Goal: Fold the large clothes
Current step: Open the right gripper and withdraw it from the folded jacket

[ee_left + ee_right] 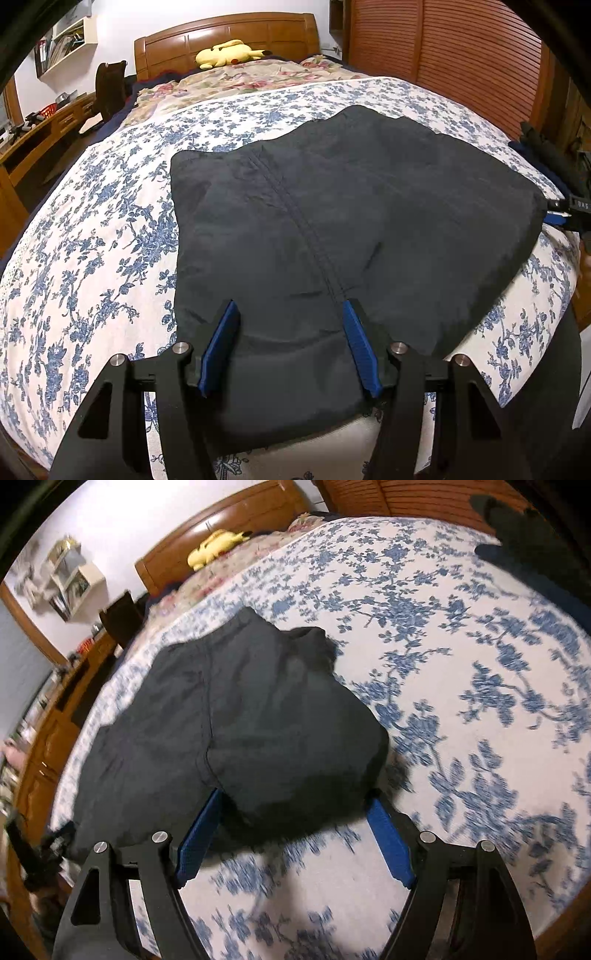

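Garment: dark padded jacket (332, 221), or a similar large dark piece, lying on the blue-flowered bedspread (92, 258) near the bed's foot edge; a stitched seam runs down its middle.
Fold state: it looks already doubled into a compact block, with a rounded folded edge facing the right wrist camera (295, 768); I judge the task well along, not finished.
Left gripper (288, 306): jaws spread wide over the near hem, blue pads (221, 343) on either side of the cloth, nothing pinched.
Right gripper (295, 797): also wide open at the jacket's corner, holding nothing; its view is motion-blurred, so touch with the cloth cannot be told.
Step in hand: both tools poised at the near edge, likely about to take hold for another fold.
Next move calls for: closing each pair of jaws on all layers at the edge, then lifting both sides evenly and carrying them toward the far edge.
Background: yellow plush toy (229, 53) by the wooden headboard (229, 33), well apart.
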Tool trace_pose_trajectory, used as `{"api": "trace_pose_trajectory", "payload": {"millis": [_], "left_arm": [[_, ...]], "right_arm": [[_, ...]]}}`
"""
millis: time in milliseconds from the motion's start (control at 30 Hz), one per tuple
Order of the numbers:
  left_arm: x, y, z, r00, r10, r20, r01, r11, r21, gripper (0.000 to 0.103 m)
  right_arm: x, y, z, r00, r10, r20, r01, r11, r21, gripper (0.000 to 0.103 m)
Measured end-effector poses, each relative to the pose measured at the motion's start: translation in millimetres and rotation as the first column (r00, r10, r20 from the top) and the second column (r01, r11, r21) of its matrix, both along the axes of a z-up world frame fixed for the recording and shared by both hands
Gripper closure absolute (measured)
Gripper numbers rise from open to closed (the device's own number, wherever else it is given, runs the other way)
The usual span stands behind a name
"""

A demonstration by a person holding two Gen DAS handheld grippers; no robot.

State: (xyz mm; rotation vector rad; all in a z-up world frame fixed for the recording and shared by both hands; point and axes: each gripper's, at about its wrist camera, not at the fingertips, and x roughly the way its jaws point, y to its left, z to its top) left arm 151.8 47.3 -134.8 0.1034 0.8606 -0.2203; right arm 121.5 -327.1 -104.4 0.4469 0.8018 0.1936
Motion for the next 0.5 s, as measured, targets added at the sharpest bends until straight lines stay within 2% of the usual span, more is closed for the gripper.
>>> {"api": "trace_pose_trajectory", "payload": {"millis": [133, 167, 200, 267, 300, 500], "left_arm": [[0, -1, 1, 1.0, 0.0, -0.001, 0.0, 1.0, 0.0, 0.043], [0, 0, 0, 1.0, 0.0, -0.002, 0.0, 1.0, 0.0, 0.043], [0, 0, 1, 1.0, 0.001, -0.002, -0.001, 1.0, 0.0, 0.043], [0, -1, 1, 1.0, 0.0, -0.002, 0.0, 1.0, -0.002, 0.043], [0, 0, 2, 1.0, 0.0, -0.002, 0.0, 1.0, -0.004, 0.043], [-5, 4, 11, 1.0, 0.004, 0.031, -0.003, 1.0, -0.031, 0.043]], "right_arm": [[12, -11, -6, 0.999, -0.036, 0.018, 0.035, 0.997, 0.072, 0.023], [14, -14, -10, 0.999, -0.044, 0.017, 0.042, 0.996, 0.084, 0.03], [18, -16, -11, 0.999, -0.05, 0.014, 0.049, 0.995, 0.091, 0.047], [27, -15, -11, 0.999, -0.038, 0.001, 0.038, 0.994, 0.102, 0.073], [30, -13, -8, 1.0, -0.021, 0.009, 0.02, 0.994, 0.107, 0.079], [30, 26, 49, 0.989, 0.05, 0.139, -0.04, 0.997, -0.068, 0.087]]}}
